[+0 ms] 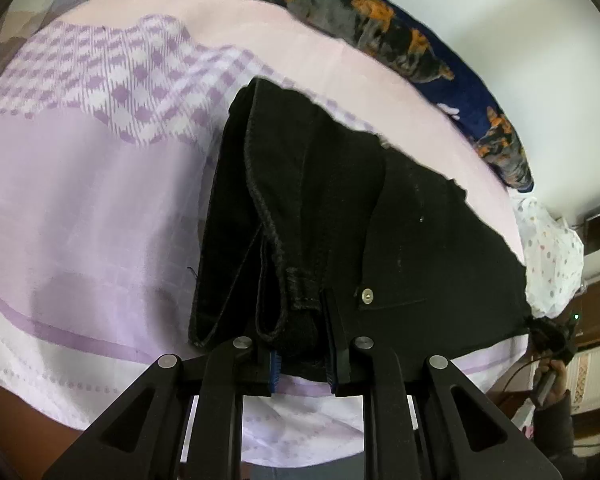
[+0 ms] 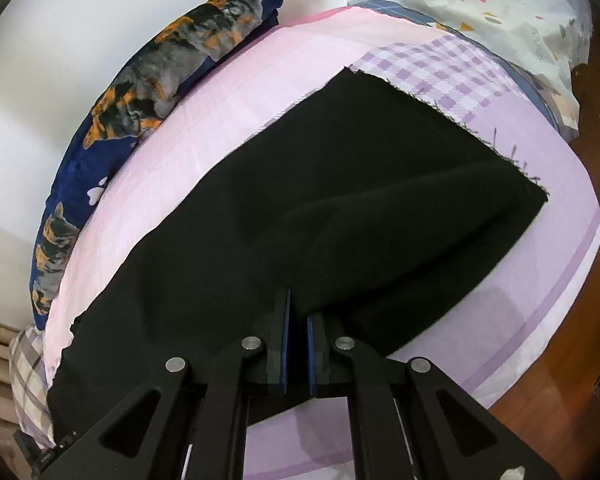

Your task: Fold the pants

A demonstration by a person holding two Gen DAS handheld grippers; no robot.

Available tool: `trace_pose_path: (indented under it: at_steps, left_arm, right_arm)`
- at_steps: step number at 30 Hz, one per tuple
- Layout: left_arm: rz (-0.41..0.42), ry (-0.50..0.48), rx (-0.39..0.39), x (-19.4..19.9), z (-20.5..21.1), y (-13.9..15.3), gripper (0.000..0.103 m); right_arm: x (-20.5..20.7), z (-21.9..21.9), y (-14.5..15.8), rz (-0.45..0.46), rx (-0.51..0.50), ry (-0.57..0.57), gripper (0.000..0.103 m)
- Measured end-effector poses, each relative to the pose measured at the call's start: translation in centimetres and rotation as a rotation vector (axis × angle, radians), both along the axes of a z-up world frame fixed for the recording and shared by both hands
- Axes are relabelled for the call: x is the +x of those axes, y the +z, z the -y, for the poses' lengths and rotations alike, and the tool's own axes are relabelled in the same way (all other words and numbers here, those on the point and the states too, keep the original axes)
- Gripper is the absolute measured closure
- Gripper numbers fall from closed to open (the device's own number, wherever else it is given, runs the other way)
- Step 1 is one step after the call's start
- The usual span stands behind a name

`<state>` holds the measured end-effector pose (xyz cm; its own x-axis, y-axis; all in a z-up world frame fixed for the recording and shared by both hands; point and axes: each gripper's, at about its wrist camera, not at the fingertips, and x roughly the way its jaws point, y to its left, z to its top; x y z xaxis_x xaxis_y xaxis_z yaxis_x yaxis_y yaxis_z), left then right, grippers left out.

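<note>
The black pants (image 1: 340,208) lie lengthwise on the bed (image 1: 80,200). The left hand-held gripper (image 1: 304,344) pinches the waistband; the right hand-held gripper (image 2: 298,336) clamps the leg's near edge. Next, probably, comes carrying the hems to the waist.

The pants (image 1: 340,208) are matt black denim with raised stitched seams, a shiny metal rivet (image 1: 367,295), and a frayed, thready hem (image 2: 452,116). The sheet (image 1: 80,208) is smooth, thin woven cloth in lilac and pink. The blanket (image 2: 148,92) looks soft and fleecy. Both grippers (image 1: 302,340) (image 2: 298,336) are matt black plastic with brushed metal pins and blue rubbery pads. The floor (image 2: 572,364) is glossy brown wood.
</note>
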<state>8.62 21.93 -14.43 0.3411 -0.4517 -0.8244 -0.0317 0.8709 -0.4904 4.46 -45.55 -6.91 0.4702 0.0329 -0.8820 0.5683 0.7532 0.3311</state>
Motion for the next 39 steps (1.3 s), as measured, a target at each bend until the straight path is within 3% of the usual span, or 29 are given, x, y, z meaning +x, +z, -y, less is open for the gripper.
trace_pose_path:
  at_steps: [6, 9, 11, 13, 16, 20, 24, 29, 36, 39]
  left_arm:
    - [0.008, -0.002, 0.008, -0.2, 0.0, 0.2, 0.080]
    - [0.012, 0.012, 0.026, -0.5, 0.0, 1.2, 0.071]
    - [0.033, 0.014, 0.093, -0.8, 0.1, 2.3, 0.055]
    - [0.068, 0.010, 0.180, -1.3, 0.3, 3.6, 0.047]
    - [0.122, 0.040, 0.315, -2.1, 0.0, 5.7, 0.047]
    - [0.227, 0.048, 0.375, -2.7, 1.1, 9.0, 0.047]
    - [0.299, -0.089, 0.364, -2.0, 6.5, 10.7, 0.047]
    - [0.332, -0.364, 0.300, -0.7, 17.0, 10.3, 0.047]
    - [0.338, -0.698, 0.234, -0.6, 31.6, 8.3, 0.047]
    - [0.333, -0.788, 0.230, -0.8, 35.8, 7.2, 0.047]
  right_arm:
    - [-0.3, 0.1, -0.3, -0.004, -0.001, 0.002, 0.098]
    - [-0.5, 0.4, -0.7, 0.014, 0.027, -0.004, 0.089]
    - [-1.0, 0.9, -1.1, 0.030, 0.062, -0.019, 0.083]
    - [-1.6, 1.7, -1.4, 0.067, 0.115, -0.044, 0.071]
    - [-2.5, 3.0, -1.6, 0.119, 0.158, -0.085, 0.067]
    - [-3.2, 5.4, -2.1, 0.169, 0.208, -0.130, 0.067]
    - [-3.7, 8.2, -2.2, 0.199, 0.206, -0.191, 0.067]
    - [-4.5, 11.4, -1.8, 0.220, 0.199, -0.238, 0.067]
    - [-4.8, 13.2, -1.3, 0.217, 0.213, -0.199, 0.096]
    - [-5.0, 12.7, 0.0, 0.232, 0.181, -0.189, 0.099]
